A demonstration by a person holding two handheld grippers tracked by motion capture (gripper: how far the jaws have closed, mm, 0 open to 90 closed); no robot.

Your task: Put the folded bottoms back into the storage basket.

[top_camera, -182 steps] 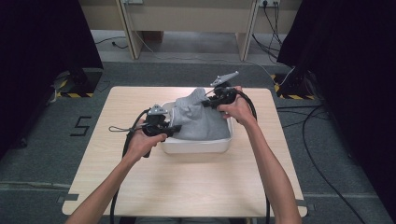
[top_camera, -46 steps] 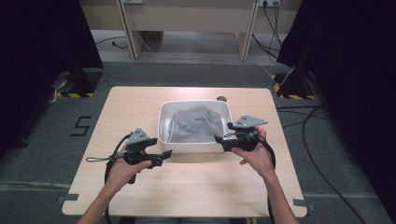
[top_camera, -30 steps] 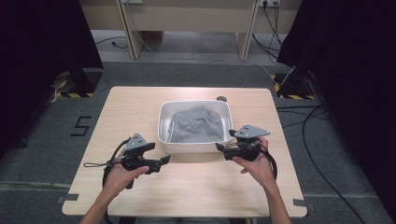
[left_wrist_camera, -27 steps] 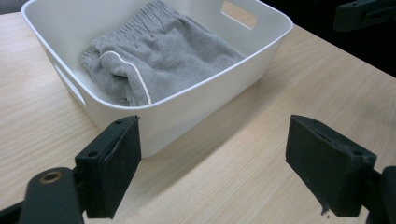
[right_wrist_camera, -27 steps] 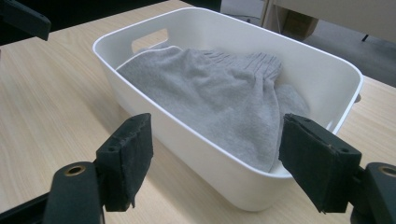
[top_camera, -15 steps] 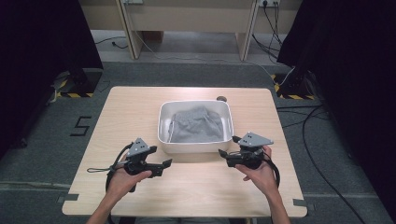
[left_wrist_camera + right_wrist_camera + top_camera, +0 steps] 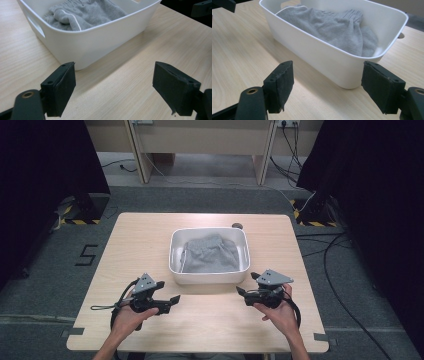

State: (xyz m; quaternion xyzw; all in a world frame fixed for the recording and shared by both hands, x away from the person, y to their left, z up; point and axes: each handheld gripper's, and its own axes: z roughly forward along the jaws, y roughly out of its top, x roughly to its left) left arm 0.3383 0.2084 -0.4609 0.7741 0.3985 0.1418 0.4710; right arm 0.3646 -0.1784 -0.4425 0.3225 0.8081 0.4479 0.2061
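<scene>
A white plastic tub (image 7: 209, 276) stands mid-table with a grey garment (image 7: 209, 254) bunched inside it. The left gripper view shows the tub's near corner (image 7: 82, 42) and the grey cloth (image 7: 82, 12) with a white cord. The right gripper view shows the tub's wall (image 7: 324, 55) and the garment (image 7: 332, 27). My left gripper (image 7: 173, 299) sits low over the table in front of the tub's left corner, open with nothing between its jaws (image 7: 115, 90). My right gripper (image 7: 241, 292) hovers by the tub's front right corner, also open and empty (image 7: 327, 90).
The light wooden table (image 7: 120, 250) has a small round hole (image 7: 236, 225) behind the tub. Cables trail from both grippers toward the front edge. Dark curtains and floor cables surround the table.
Both hands have drawn back from the tub toward the table's front edge and sunk lower. The garment stays in the tub, and both pairs of jaws stay apart.
</scene>
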